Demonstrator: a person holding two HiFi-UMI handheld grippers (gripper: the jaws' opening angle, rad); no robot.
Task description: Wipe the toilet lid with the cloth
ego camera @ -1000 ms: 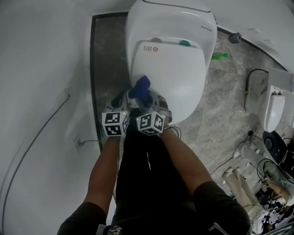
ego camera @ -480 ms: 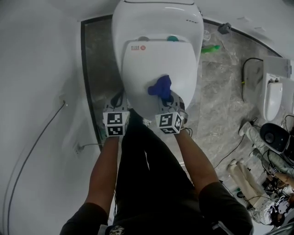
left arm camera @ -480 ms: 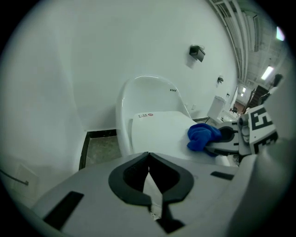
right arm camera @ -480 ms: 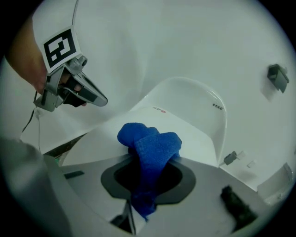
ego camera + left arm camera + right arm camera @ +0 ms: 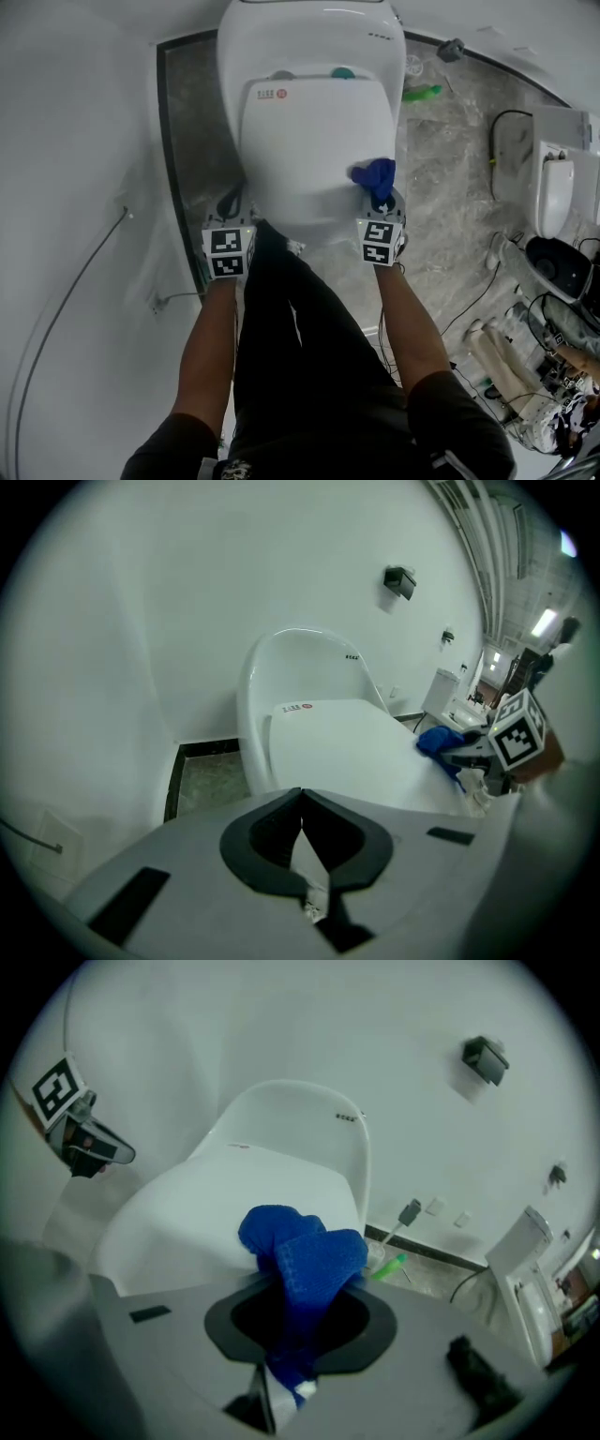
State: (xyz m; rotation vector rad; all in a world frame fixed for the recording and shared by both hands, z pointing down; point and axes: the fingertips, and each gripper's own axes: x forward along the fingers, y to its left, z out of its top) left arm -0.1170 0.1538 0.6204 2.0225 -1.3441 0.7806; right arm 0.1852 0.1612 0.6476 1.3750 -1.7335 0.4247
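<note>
White porcelain fills the far middle of the head view: one toilet backed against a white wall. Grey marbled floor lies to its right, and a darker grey strip runs along its left. Its one toilet lid is down, a broad white plate whose rounded front edge is nearest the person.

Two bare forearms reach in from the near side. Each hand carries one gripper, so there are two grippers in all, each topped with one black-and-white marker cube.

The left gripper sits at the near left of the lid, just beside the bowl. In its own view the left gripper has its jaws pressed together with nothing between them.

The right gripper is at the near right edge of the lid, its jaws clamped on the one blue cloth. Seen from the right gripper, the cloth bunches up out of the jaws in two folds. Its far end lies against the right side of the lid.

Smallest of all, a single green object lies on the floor to the far right of the toilet. It may be a bottle, but it is too small to be sure.
</note>
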